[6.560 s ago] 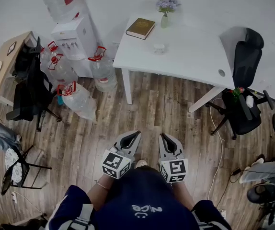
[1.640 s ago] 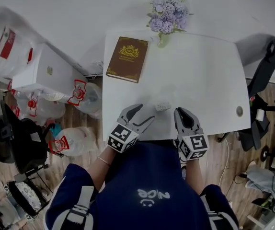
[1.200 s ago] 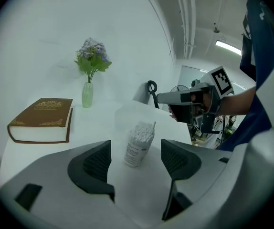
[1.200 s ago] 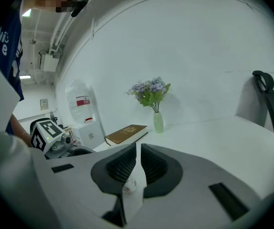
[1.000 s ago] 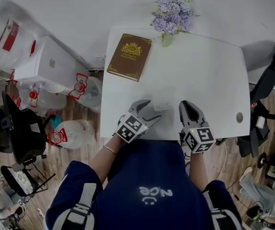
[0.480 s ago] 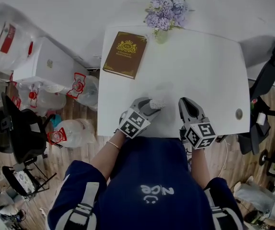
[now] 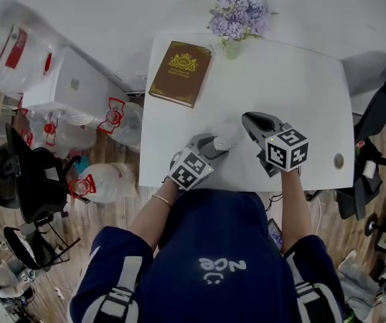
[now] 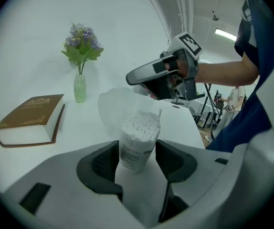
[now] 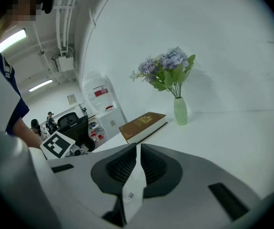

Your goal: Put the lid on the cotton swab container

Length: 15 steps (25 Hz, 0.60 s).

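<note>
On the white tabletop [image 7: 300, 93], near the middle of its near edge, the left gripper [image 7: 214, 145] has its jaws closing about the cotton swab container [image 8: 138, 137], with the pads at its sides. The right gripper [image 7: 248, 118] has lifted off the near edge and swung towards the container, so capping looks close. Only the right gripper view shows its jaws pinched narrow on a thin clear piece, probably the lid [image 9: 136, 173]; the head view hides it.

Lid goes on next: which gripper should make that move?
Right. The right gripper holds the lid near the open cotton swab container, while the left gripper is closing its jaws around that container, likely to steady it.
</note>
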{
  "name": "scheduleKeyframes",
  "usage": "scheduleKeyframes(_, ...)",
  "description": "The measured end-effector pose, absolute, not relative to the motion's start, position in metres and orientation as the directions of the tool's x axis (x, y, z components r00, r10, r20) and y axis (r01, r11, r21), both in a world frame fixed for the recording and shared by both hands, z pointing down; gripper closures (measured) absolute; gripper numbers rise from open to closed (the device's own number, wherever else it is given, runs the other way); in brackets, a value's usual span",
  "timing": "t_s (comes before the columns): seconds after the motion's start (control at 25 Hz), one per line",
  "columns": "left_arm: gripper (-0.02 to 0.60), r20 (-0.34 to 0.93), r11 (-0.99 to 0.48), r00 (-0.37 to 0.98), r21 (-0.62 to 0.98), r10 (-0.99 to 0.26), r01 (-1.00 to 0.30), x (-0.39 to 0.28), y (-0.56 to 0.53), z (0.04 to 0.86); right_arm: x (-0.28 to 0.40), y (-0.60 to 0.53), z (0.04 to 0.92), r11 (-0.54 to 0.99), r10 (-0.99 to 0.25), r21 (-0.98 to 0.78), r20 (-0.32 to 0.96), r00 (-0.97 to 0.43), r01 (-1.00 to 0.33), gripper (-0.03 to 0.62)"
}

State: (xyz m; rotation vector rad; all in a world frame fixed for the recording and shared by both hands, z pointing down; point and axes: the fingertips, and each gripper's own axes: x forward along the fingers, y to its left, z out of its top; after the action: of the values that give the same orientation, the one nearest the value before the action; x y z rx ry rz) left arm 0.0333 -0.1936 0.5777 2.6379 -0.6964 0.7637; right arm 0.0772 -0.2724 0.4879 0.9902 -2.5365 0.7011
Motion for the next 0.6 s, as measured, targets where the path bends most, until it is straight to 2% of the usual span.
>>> scheduleKeyframes(0.4, 0.322, 0.575, -0.835, 0.736, 0.158, -0.356, -0.527, 0.035, -0.194, 0.579, 0.035, -0.285, 0.513, 0.721, -0.202, -0.466, 0.567, -0.799, -0.513, 0.537)
scheduleKeyframes(0.6, 0.323, 0.581, -0.834, 0.730, 0.150, -0.360, -0.531, 0.034, -0.194, 0.580, 0.021, -0.271, 0.510, 0.766, -0.128, -0.466, 0.564, -0.816, -0.443, 0.537)
